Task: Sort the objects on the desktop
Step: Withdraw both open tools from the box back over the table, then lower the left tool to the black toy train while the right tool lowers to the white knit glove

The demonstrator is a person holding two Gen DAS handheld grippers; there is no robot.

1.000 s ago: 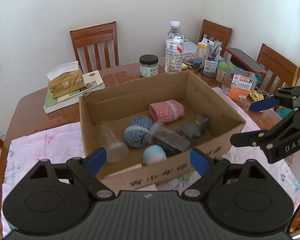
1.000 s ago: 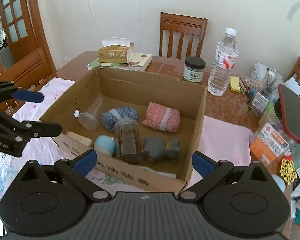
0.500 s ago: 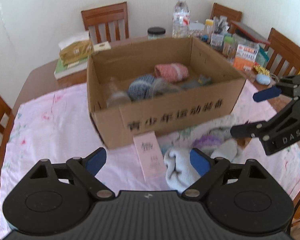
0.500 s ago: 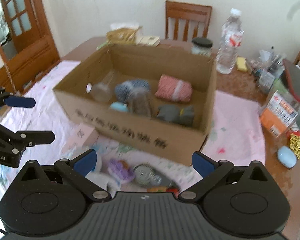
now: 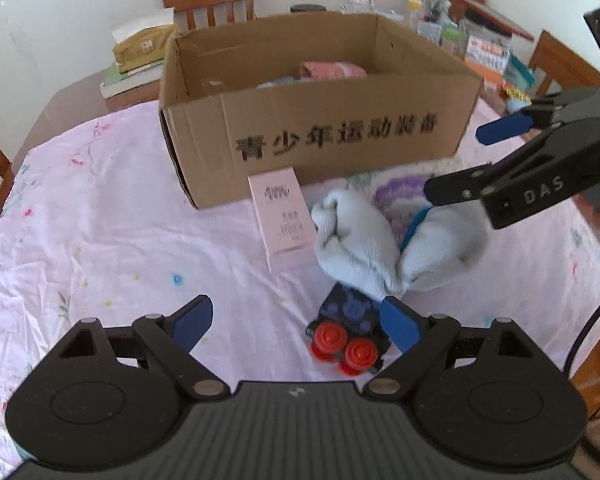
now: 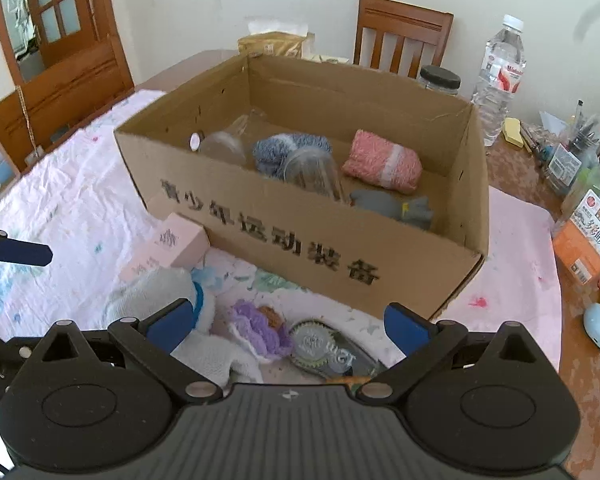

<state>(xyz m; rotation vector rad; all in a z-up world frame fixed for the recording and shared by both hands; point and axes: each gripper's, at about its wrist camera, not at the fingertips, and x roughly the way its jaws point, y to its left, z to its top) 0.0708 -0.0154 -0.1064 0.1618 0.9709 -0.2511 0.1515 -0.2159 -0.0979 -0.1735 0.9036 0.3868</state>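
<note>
**Both tongs wide over the loose pile in front of the box**

The open brown cardboard box (image 5: 320,120) sits mid-bench on the pink floral cloth (image 5: 100,220), already holding a pink knitted roll (image 6: 382,160), a blue-grey knitted roll (image 6: 288,148), clear plastic containers and a grey soft toy (image 6: 392,206). The unsorted things lie just outside its printed front wall. From the left tongs (image 5: 296,322), the flat pale pink carton (image 5: 282,216) lies at twelve o'clock, touching the box's base, the crumpled pale blue towel (image 5: 360,240) at one o'clock, and the small dark toy with two red round caps (image 5: 346,336) almost between the fingers.

Both the left tongs and the right tongs (image 6: 292,320) stand wide open, holding nothing.

The towel looks soft and light; I'd pinch a thick fold near its middle (an edge would likely just trail). The carton looks stiff and light, best taken across its narrow sides. The purple crocheted piece (image 6: 260,328) should squash easily.
</note>
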